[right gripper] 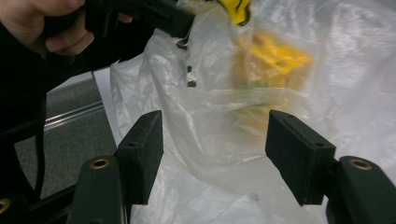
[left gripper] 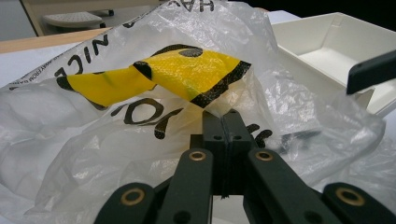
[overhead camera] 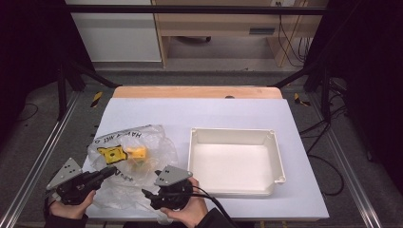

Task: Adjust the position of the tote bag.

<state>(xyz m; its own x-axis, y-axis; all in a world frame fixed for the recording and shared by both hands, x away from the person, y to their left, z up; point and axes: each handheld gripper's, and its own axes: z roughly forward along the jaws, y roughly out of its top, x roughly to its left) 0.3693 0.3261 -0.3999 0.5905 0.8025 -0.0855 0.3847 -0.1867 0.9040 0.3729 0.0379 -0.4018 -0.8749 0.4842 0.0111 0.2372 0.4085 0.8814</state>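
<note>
A crumpled clear plastic bag (overhead camera: 142, 142) with black lettering and a yellow printed patch (left gripper: 177, 70) lies on the left half of the table. Inside it sits a yellow object (overhead camera: 138, 153), seen blurred through the film (right gripper: 275, 56). My left gripper (overhead camera: 110, 171) reaches in from the lower left, and its jaws are shut on a fold of the bag's film (left gripper: 223, 119). My right gripper (overhead camera: 146, 194) is at the bag's near edge, pointing left. It is open (right gripper: 215, 140), with bag film lying between and beyond its jaws.
A white rectangular tray (overhead camera: 233, 130), with nothing in it, stands right of the bag (left gripper: 327, 28). The table's near edge runs just behind both hands. A metal rail (overhead camera: 28, 175) borders the table on the left. Bare tabletop (overhead camera: 199, 111) lies beyond the bag and tray.
</note>
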